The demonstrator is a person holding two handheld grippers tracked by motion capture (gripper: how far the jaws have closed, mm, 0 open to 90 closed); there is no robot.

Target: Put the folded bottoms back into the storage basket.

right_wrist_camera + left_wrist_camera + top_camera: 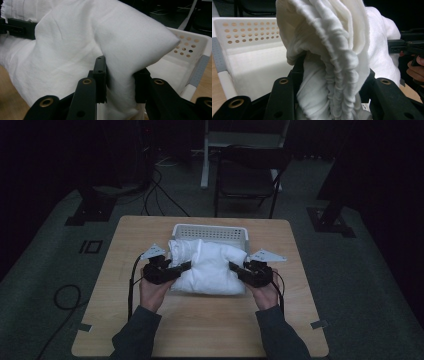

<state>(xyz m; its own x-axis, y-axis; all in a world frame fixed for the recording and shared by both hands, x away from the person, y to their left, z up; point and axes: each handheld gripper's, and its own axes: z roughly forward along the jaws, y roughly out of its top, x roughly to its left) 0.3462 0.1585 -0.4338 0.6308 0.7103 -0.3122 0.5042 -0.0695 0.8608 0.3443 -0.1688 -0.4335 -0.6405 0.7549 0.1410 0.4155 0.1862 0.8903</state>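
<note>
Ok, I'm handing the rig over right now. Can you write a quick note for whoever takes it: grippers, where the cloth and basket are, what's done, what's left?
Left gripper: shut on the left end of the white cloth.
Right gripper: shut on its right end.
The cloth is a folded bundle held between both, at the near edge of the white basket on the wooden table.
Done: cloth folded and gripped at both ends.
Left, probably: carry it forward, lower it into the basket, open both grippers.
</note>
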